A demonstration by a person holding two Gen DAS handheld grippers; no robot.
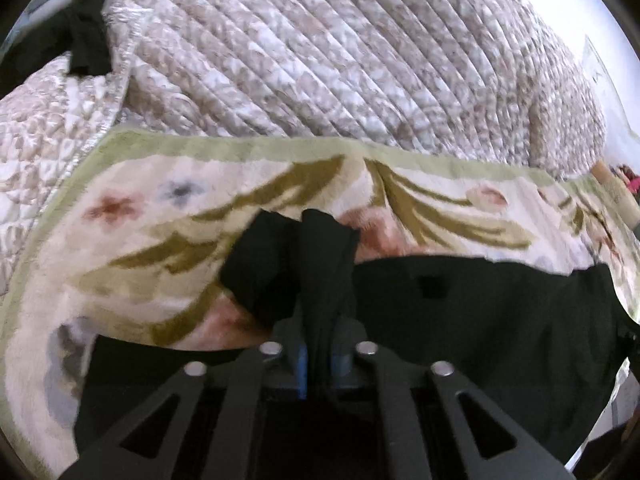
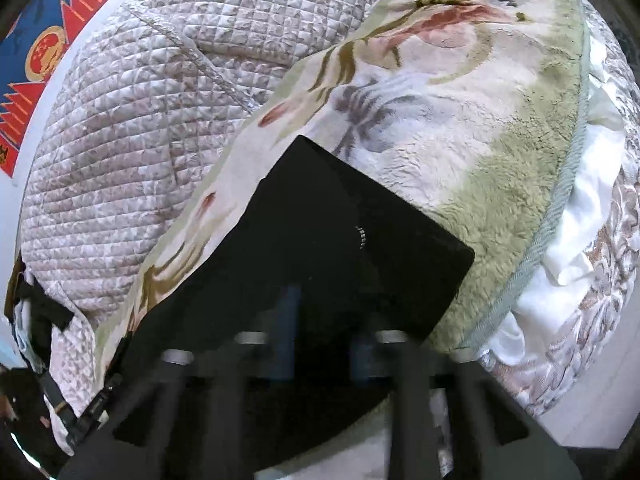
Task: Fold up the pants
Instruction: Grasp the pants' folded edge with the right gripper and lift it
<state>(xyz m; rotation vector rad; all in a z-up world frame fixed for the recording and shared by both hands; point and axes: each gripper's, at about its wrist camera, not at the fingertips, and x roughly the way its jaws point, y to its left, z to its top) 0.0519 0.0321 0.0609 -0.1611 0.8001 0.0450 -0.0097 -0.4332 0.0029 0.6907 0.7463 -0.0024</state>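
Note:
The black pants [image 1: 480, 312] lie spread on a floral fleece blanket [image 1: 140, 216]. My left gripper [image 1: 322, 344] is shut on a bunched fold of the pants, which stands up between its blue pads. In the right wrist view the pants [image 2: 360, 240] lie flat with a square corner toward the far right. My right gripper [image 2: 320, 328] hovers over the pants with its blue fingers [image 2: 290, 320] apart and nothing between them.
A quilted beige bedspread [image 1: 320, 48] covers the bed behind the blanket. A dark garment [image 1: 86, 40] lies at the far left. White sheets [image 2: 580, 216] show at the bed's right edge. A blue and red wall hanging [image 2: 44, 52] is at upper left.

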